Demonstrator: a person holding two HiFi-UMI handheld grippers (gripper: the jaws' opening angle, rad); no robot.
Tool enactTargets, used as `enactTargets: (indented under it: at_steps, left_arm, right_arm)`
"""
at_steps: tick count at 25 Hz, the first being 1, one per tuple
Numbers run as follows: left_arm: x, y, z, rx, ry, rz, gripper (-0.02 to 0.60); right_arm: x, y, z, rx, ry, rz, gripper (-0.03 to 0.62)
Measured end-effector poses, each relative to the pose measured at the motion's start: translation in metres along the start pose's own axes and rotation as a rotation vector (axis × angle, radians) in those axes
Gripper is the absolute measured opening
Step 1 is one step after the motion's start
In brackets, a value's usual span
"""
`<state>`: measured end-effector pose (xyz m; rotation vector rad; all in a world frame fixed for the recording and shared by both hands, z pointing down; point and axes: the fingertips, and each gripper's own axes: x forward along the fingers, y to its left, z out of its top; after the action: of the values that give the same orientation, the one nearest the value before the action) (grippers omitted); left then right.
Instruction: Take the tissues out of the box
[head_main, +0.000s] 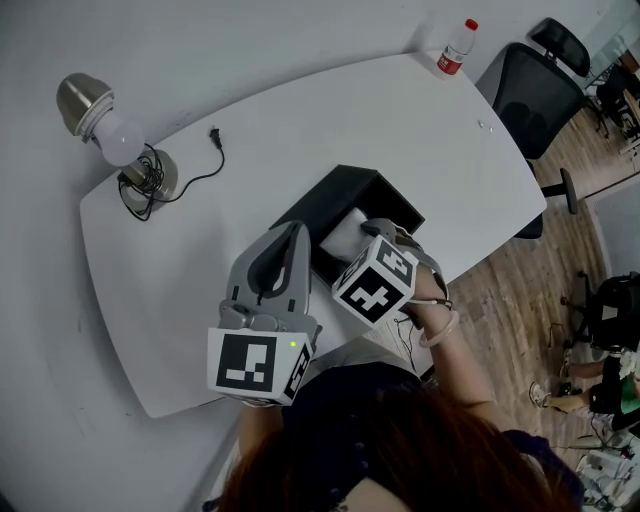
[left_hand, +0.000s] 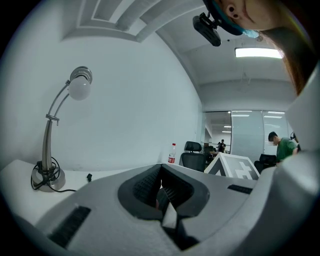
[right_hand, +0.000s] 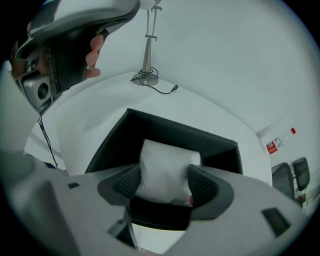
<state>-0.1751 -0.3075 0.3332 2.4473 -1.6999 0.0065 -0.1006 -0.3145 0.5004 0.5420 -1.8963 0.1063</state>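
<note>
An open black box (head_main: 345, 180) lies on the white table (head_main: 200, 300) near its front edge. Inside it rests a white tissue pack (head_main: 345, 235). My right gripper (head_main: 380, 232) points steeply down into the box. In the right gripper view its jaws (right_hand: 164, 182) stand wide on either side of the tissue pack (right_hand: 162, 165), which still lies in the box (right_hand: 190, 132); no squeeze shows. My left gripper (head_main: 297, 228) hovers level just left of the box, its jaws (left_hand: 161, 172) together with nothing held.
A desk lamp (head_main: 110, 135) with a coiled cord stands at the table's far left, its plug (head_main: 214, 135) lying loose. A water bottle (head_main: 456, 48) stands at the far right corner. An office chair (head_main: 535, 90) is beyond the table on the wooden floor.
</note>
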Motion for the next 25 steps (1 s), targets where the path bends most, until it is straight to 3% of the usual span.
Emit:
enactTargets:
  at_steps: [11,25]
  left_arm:
    - [-0.01,0.003,-0.004,-0.021,0.002,0.029,0.025]
    - [-0.031,-0.003,-0.001,-0.012,-0.01,0.046,0.025]
  right_arm:
    - [-0.002,-0.005,0.001,-0.03,0.004,-0.025,0.241]
    - [-0.013,-0.004,0.004,-0.002,-0.061,-0.041,0.232]
